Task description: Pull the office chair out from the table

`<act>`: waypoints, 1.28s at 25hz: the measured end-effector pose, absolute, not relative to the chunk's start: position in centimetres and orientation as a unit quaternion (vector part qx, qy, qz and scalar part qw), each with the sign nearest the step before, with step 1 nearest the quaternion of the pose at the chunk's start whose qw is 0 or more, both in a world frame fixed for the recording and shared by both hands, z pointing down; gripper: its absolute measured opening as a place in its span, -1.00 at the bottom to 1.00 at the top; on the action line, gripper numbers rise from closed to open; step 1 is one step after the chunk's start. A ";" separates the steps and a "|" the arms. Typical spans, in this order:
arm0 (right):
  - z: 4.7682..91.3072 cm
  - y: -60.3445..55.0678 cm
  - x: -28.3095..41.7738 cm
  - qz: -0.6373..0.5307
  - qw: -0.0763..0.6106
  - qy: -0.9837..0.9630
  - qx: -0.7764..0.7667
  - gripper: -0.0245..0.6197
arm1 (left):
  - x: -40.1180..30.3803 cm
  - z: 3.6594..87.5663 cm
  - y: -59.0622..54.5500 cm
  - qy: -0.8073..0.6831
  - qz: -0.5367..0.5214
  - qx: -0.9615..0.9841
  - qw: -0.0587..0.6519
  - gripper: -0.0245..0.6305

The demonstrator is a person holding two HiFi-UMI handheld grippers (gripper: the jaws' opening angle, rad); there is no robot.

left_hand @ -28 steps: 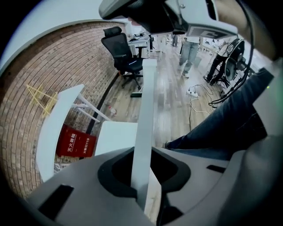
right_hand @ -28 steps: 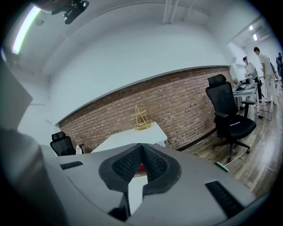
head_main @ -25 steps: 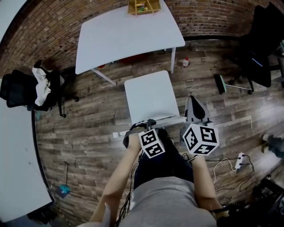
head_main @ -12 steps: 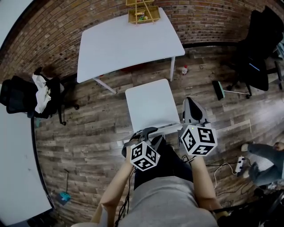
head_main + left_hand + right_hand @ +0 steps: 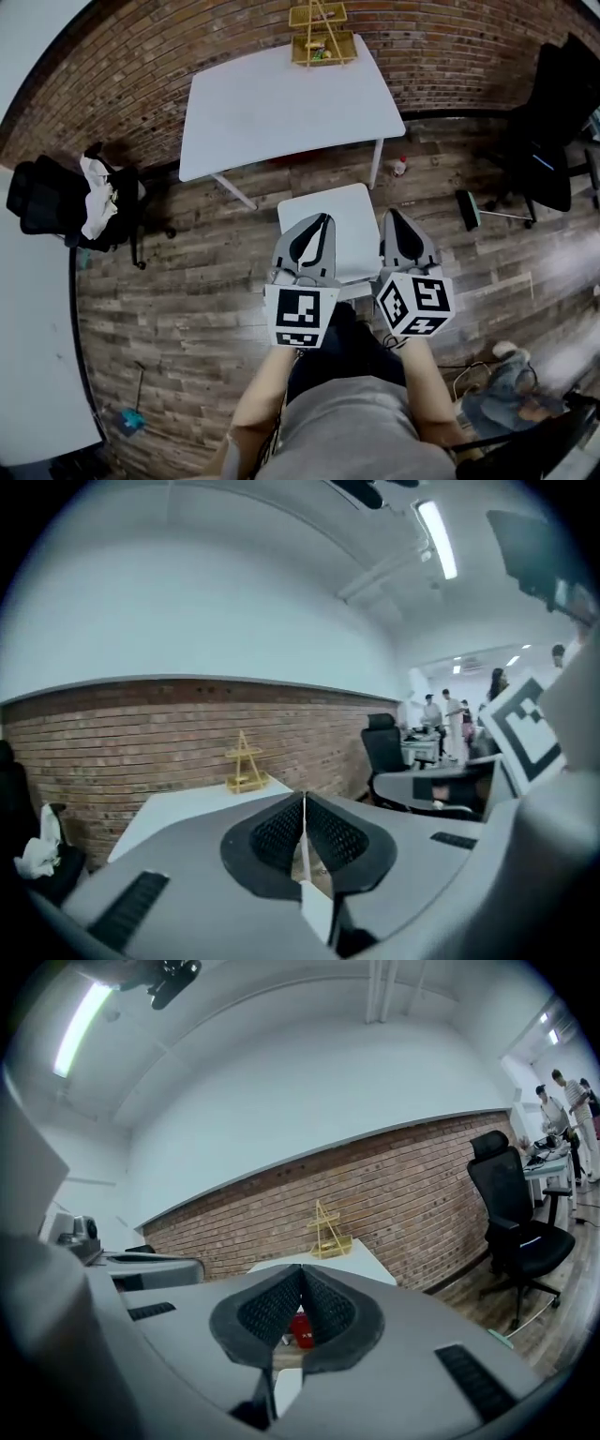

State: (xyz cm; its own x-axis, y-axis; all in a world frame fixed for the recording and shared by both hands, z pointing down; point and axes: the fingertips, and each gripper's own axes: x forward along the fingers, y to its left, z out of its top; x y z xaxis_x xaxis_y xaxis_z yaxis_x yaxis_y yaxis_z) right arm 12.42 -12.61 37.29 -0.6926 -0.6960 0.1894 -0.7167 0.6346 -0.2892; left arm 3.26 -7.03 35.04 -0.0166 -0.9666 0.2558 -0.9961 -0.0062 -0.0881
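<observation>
We look down on the white-seated chair, which stands on the plank floor at the 6 o'clock side of the white worktop, with a strip of floor between seat and worktop edge. We hold the left gripper over the seat's 9 o'clock side; its jaws have just been closing and now meet at the tips with nothing between them. The right gripper sits over the 3 o'clock edge, its jaws likewise together and empty. Both point toward 12 o'clock, where a yellow wire rack stands at the worktop's far edge against the brick wall. A small red-capped bottle stands by the worktop leg at 1 o'clock. Black office chairs wait at 2 o'clock and 9 o'clock.
</observation>
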 end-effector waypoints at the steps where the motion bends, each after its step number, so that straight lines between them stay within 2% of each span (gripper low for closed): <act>1: 36.9 -12.5 12.0 0.169 0.028 -0.905 0.389 -0.88 | 2.6 34.6 -7.3 -0.720 0.114 0.682 0.060 -0.86; 9: 35.5 -11.8 9.8 0.140 0.030 -0.913 0.381 -0.88 | 1.3 35.0 -7.9 -0.748 0.092 0.651 0.088 -0.87; 32: 34.9 -12.9 8.4 0.126 0.037 -0.918 0.373 -0.88 | 0.0 35.0 -8.7 -0.762 0.110 0.634 0.075 -0.87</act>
